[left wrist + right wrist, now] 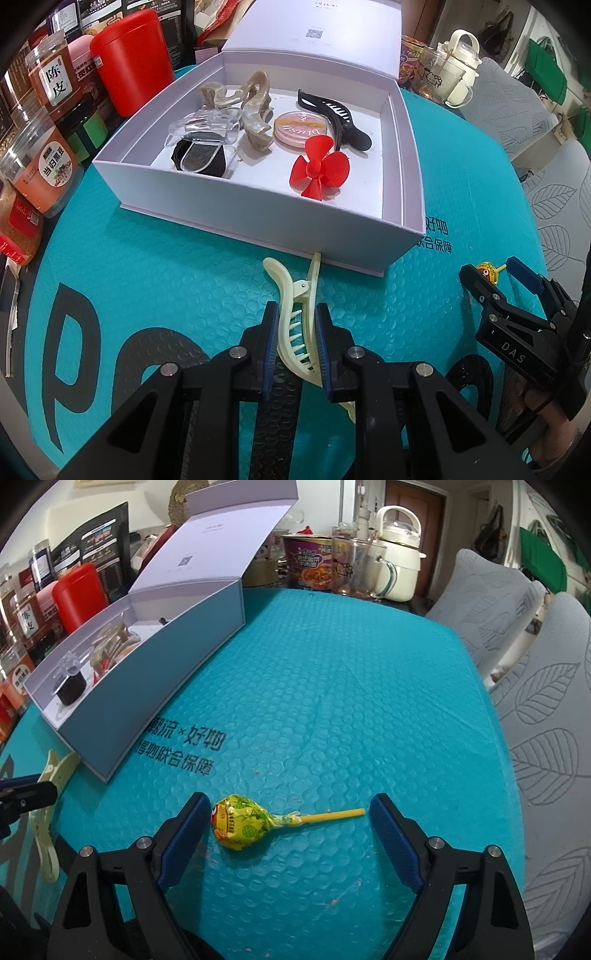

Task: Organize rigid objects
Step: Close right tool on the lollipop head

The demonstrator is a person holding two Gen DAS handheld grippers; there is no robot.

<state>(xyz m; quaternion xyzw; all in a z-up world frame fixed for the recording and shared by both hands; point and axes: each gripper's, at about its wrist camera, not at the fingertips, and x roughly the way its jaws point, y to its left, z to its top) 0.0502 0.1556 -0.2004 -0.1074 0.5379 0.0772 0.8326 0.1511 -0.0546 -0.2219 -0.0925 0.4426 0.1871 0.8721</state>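
Note:
My left gripper (296,314) is shut on a cream hair clip (300,314) that rests on the teal bubble mat (166,266), just in front of the open white box (258,206). The box holds several items: a red propeller (319,166), a black clip (338,118), a pink compact (301,127), a beige claw clip (251,107) and clear cases (201,142). My right gripper (288,808) is open, its fingers on either side of a yellow lollipop (247,821) lying on the mat. The right gripper also shows in the left wrist view (491,271).
Jars and a red canister (129,59) stand left of the box. A glass mug (360,566), noodle cup (308,559) and cream kettle (400,550) stand at the mat's far edge. Grey leaf-patterned cushions (546,709) lie to the right.

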